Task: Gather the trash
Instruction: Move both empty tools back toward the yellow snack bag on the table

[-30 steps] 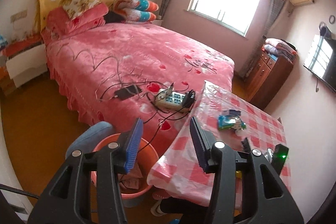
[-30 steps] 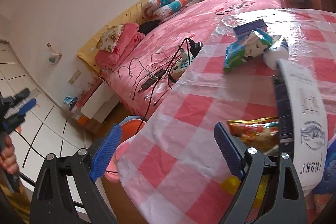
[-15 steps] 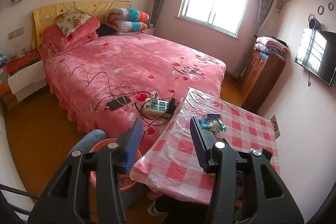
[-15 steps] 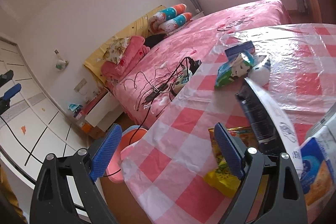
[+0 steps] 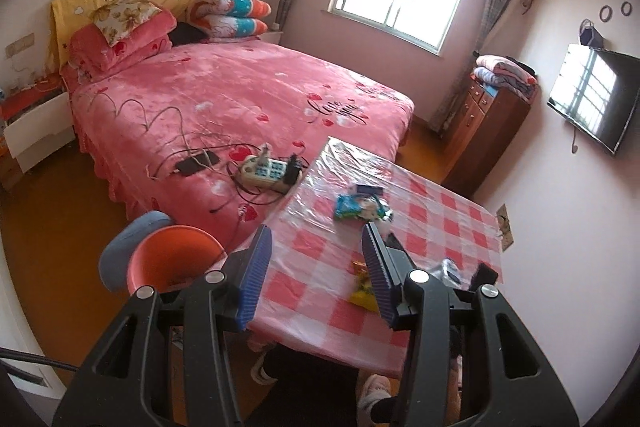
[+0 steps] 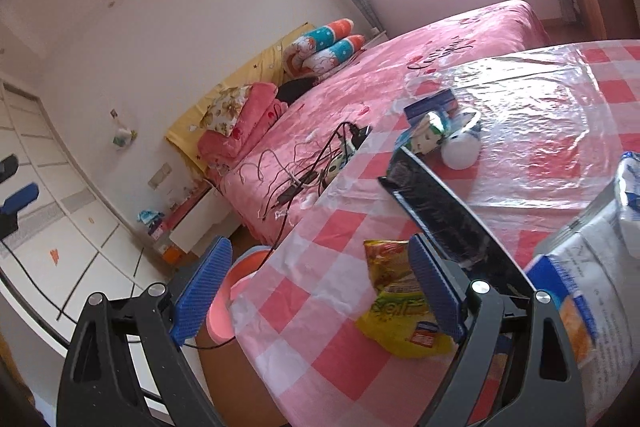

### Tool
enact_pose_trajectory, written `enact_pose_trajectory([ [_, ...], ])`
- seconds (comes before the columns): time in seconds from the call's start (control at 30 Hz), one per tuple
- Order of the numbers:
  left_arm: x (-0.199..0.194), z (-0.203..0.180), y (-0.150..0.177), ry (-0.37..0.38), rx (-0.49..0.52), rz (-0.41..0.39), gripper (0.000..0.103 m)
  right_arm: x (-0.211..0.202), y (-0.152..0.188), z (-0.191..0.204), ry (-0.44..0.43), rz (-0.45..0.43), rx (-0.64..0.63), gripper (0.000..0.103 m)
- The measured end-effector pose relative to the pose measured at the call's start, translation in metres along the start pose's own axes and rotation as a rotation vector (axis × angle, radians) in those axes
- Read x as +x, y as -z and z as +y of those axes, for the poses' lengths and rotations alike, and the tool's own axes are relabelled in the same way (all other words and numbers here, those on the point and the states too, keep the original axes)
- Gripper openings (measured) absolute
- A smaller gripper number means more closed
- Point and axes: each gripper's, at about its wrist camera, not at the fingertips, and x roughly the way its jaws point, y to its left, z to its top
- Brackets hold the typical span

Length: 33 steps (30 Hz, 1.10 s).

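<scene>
Left gripper: jaws part-way apart, nothing between the blue pads, held above the near edge of the table. Right gripper: jaws spread wide, nothing gripped; its right pad sits in front of the yellow snack wrapper, contact cannot be judged.

Table carries a pink-and-white checked cloth under clear plastic sheet. Trash on it:
- yellow snack wrapper near the front edge, lying flat
- black bag, long, lying just behind the wrapper
- green-and-white snack packet towards the middle of the table
- white cup-like item on its side, touching that packet
- dark blue small box just behind the packet
- blue-and-white bag at the right edge of the right wrist view, partly cut off.

Orange bin stands on the floor at the table's left corner, beside the bed. Bin interior mostly hidden. A power strip with tangled cables lies on the bedspread near the table.
</scene>
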Motion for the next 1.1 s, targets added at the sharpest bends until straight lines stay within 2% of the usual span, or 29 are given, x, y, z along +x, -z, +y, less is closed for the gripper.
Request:
enact_pose_trajectory([
  [0.33,-0.015,-0.055,0.008,0.039,0.045,0.017,0.049,-0.025,-0.009,-0.031,0.000,-0.053,0.078,0.089],
  [0.63,-0.026,-0.089,0.013,0.066,0.049,0.036,0.049,-0.033,-0.015,-0.041,0.045,-0.055,0.063,0.089],
  [0.77,-0.018,-0.089,0.021,0.094,0.023,0.058,0.049,-0.034,-0.015,-0.045,0.075,-0.058,0.055,0.089],
  [1.1,0.045,-0.062,0.060,0.150,-0.092,0.193,0.049,-0.027,-0.011,-0.055,0.101,-0.026,0.056,0.089],
])
